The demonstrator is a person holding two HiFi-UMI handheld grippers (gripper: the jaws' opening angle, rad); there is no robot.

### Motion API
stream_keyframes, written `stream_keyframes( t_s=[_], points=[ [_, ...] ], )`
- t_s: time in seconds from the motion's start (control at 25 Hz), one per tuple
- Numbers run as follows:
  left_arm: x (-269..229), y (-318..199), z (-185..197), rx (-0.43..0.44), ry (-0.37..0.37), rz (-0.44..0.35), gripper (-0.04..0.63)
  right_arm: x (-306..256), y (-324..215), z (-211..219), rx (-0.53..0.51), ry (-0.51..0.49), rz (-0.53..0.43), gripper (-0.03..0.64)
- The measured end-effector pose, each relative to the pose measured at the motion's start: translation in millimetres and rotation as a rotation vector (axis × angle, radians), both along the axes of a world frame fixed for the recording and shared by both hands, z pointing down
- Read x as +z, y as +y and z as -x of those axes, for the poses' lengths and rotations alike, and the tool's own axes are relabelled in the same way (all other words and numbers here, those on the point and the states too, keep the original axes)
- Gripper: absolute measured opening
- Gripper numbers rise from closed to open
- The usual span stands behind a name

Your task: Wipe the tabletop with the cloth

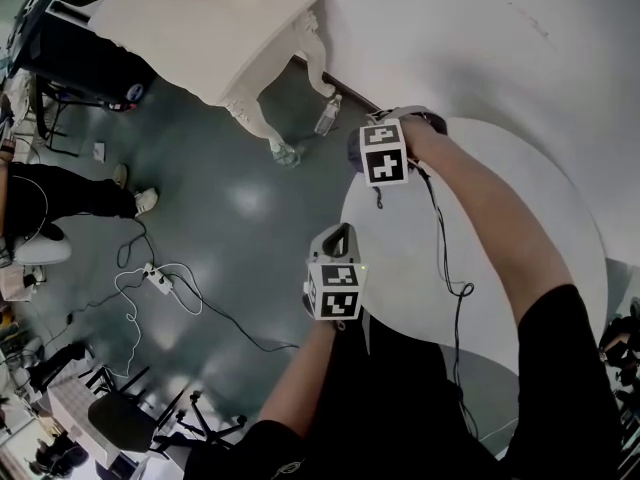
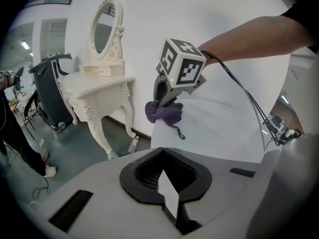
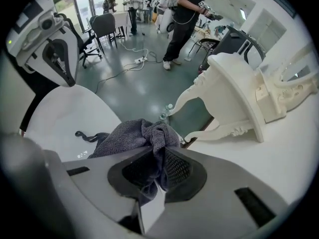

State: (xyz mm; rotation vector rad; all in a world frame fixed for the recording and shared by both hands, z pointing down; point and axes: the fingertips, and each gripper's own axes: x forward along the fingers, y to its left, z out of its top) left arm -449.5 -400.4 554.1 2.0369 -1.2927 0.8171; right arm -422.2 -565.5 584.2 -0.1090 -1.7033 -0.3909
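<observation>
left gripper (image 2: 168, 195) nearest, jaws together on nothing, held at the near edge of the tabletop (image 2: 224, 128)

right gripper (image 3: 155, 180) clamped on a fold of the cloth (image 3: 134, 133); cloth sits bunched at the far-left edge of the tabletop, just inside the rim

risks, judged:
- an outward stroke could carry the wad off the rim
- the pinch holds only a thin fold, so drag may pull it free
- a bunched wad wipes only a narrow track
- the black cable (image 1: 441, 248) trailing across the top could snag

cloth: dark grey-violet, nubby knit, limp, with a thin loop tail
tabletop: round, white, smooth, faint sheen
jaw pads: black, mesh-textured
</observation>
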Motion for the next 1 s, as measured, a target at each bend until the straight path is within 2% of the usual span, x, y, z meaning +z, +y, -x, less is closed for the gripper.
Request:
stream_keyframes(
  t_s=[0.4, 0.64, 1.0],
  points=[
    [9.6, 46.5, 29.5, 0.018, 0.01, 0.014, 0.008, 0.8, 51.3, 39.8, -0.041, -0.045, -0.024, 0.049],
    [11.0, 64.6, 35.5, 0.019, 0.007, 0.007, 0.008, 1.0, 82.0, 52.9, -0.048, -0.118, 0.001, 0.048],
    [15.8, 107.7, 45.9, -0.072, -0.014, 0.013, 0.008, 1.8, 130.1, 63.6, -0.159, -0.174, -0.006, 0.048]
  ],
)
